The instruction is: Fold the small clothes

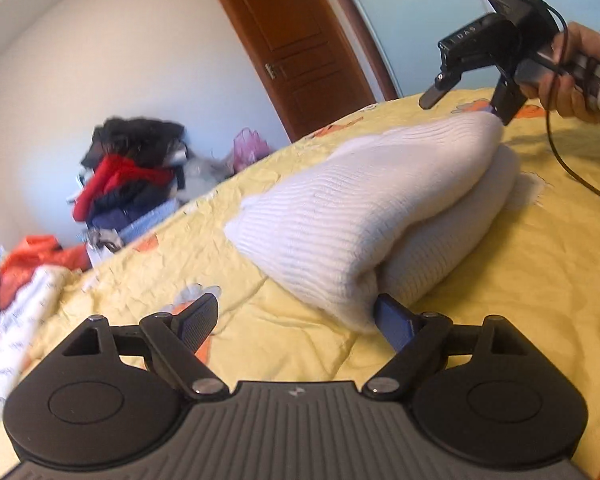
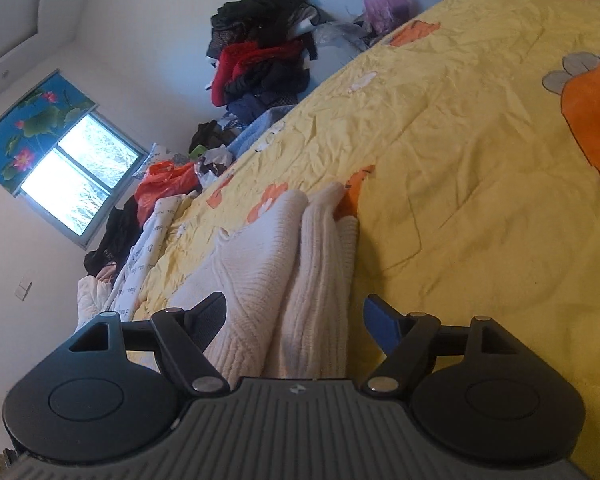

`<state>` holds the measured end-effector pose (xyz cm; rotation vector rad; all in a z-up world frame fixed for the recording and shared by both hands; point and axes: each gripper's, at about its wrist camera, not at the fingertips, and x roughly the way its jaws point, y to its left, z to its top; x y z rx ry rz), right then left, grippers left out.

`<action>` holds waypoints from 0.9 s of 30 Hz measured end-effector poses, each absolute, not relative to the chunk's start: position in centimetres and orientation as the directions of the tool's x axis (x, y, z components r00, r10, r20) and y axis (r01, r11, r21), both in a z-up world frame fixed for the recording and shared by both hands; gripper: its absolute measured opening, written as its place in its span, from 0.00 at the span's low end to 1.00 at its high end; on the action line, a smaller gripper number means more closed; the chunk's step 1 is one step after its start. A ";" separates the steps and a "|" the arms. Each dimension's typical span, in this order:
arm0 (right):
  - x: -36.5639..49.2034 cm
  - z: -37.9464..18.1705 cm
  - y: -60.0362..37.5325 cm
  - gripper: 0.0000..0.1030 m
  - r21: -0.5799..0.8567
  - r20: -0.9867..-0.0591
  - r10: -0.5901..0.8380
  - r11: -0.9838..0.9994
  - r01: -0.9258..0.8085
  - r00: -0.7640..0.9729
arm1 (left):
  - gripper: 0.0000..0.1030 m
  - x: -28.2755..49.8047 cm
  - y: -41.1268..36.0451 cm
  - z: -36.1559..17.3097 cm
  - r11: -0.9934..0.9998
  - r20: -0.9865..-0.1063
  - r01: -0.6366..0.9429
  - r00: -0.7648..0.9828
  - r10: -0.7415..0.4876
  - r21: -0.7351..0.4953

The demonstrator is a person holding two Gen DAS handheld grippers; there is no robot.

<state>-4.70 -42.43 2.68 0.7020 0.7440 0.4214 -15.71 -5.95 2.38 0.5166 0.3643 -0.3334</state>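
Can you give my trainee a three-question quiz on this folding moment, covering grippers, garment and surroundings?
1. True or false: the left gripper is clamped on the white knit garment.
2. What lies under the garment: A bare floor, B yellow quilt, C wooden desk?
3. Which gripper has the garment's folded layers lying between its open fingers?

Key
1. False: its jaws stand open.
2. B.
3. The right gripper, over the garment's end, not pressing it.
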 end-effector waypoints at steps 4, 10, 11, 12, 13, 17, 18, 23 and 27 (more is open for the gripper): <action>-3.3 2.1 -41.6 0.76 0.717 -0.493 0.585 0.692 -0.080 0.644 | 0.69 -14.5 -7.0 2.6 0.822 -0.406 0.384 0.890 -0.208 0.420; -3.0 1.6 -37.7 0.66 0.582 -0.595 0.558 0.795 -0.168 0.579 | 0.21 -14.0 -7.2 1.7 0.826 -0.440 0.359 0.885 -0.153 0.435; -3.1 1.7 -37.4 0.66 0.564 -0.600 0.555 0.804 -0.186 0.576 | 0.21 -14.2 -7.1 2.2 0.830 -0.450 0.367 0.878 -0.161 0.420; -3.1 1.7 -37.0 0.67 0.545 -0.607 0.548 0.814 -0.200 0.576 | 0.21 -14.0 -6.8 2.1 0.839 -0.469 0.371 0.868 -0.162 0.397; -3.1 1.7 -37.0 0.74 0.532 -0.612 0.540 0.822 -0.205 0.577 | 0.21 -13.4 -6.6 1.6 0.851 -0.497 0.373 0.854 -0.157 0.371; -2.8 1.0 -37.7 0.79 0.575 -0.592 0.569 0.795 -0.196 0.571 | 0.21 -13.3 -6.8 1.0 0.862 -0.520 0.379 0.838 -0.166 0.336; -2.8 1.1 -37.7 0.81 0.579 -0.594 0.567 0.794 -0.185 0.570 | 0.21 -13.6 -6.5 1.5 0.864 -0.521 0.399 0.830 -0.198 0.307; -3.8 3.5 -40.8 0.91 0.684 -0.455 0.608 0.706 -0.180 0.651 | 0.75 -14.7 -3.0 3.8 0.819 -0.556 0.553 0.734 -0.390 0.155; -2.6 3.4 -43.3 0.99 0.723 -0.427 0.588 0.678 -0.131 0.687 | 0.85 -11.7 0.8 6.4 0.836 -0.526 0.543 0.689 -0.499 -0.082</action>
